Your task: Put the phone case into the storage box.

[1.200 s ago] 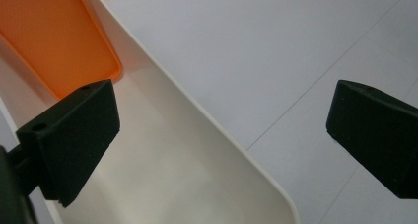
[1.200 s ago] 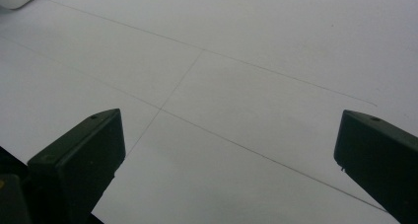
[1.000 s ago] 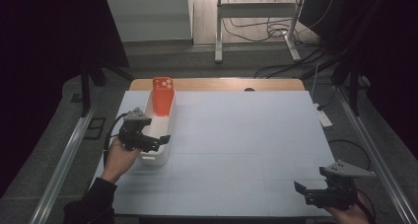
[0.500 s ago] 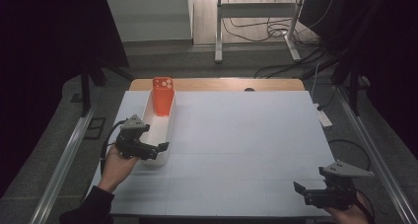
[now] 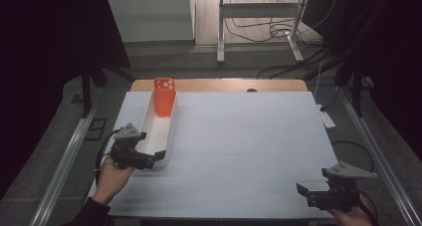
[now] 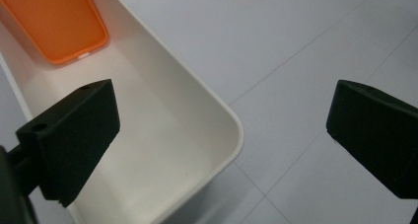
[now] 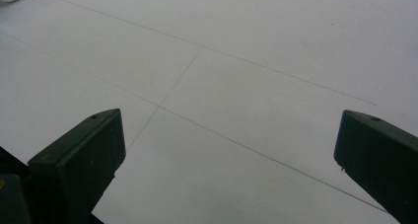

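The left gripper [image 5: 158, 156] was held over the near end of the white tray [image 5: 149, 124], with its jaws spread wide and nothing between them. An orange case [image 5: 164, 97] was propped up in the far end of the tray. The right gripper [image 5: 300, 191] was held low at the table's [image 5: 249, 136] near right corner, wide open and empty too.

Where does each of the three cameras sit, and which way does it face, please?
High view: above the person's side, facing forward and down on the table; both hands and grippers show.
Left gripper view: rides the left gripper, its open fingers straddling the white tray rim.
Right gripper view: rides the right gripper, facing bare table.
Shared: tray and orange phone case in high and left views.
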`<state>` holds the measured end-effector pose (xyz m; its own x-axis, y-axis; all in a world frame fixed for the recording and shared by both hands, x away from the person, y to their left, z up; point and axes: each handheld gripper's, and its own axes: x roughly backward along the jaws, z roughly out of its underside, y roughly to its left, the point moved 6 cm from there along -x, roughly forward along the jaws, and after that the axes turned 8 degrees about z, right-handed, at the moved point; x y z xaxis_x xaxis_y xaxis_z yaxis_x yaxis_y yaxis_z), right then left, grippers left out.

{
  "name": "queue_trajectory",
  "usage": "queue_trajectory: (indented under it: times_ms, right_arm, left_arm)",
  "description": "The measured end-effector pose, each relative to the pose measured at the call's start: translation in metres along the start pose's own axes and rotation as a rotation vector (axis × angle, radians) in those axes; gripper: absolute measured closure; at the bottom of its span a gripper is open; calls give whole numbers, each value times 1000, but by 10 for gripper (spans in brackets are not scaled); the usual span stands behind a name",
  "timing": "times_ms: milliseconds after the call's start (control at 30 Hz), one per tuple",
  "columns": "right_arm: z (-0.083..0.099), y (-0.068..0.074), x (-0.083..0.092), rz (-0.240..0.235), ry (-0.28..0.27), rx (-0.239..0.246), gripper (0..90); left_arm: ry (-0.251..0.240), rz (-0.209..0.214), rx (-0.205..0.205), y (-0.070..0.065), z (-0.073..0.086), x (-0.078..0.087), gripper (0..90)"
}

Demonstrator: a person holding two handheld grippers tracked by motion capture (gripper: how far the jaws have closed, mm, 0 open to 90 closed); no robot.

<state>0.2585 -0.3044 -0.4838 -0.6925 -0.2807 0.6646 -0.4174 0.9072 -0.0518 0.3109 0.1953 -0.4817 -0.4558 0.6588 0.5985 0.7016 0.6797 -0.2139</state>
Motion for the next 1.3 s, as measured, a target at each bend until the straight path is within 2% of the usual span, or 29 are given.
queue_trajectory:
  times_ms: [633,1067,1300]
  right_arm:
    - [0,0,0,3,1,4,0]
    - [0,0,0,3,1,0,0]
    - [0,0,0,4,3,1,0]
  left_arm:
    - [-40,-24,57,-7,26,28,9]
    - [-34,-59,52,-12,40,39,13]
    - [-46,-76,60,-14,47,48,13]
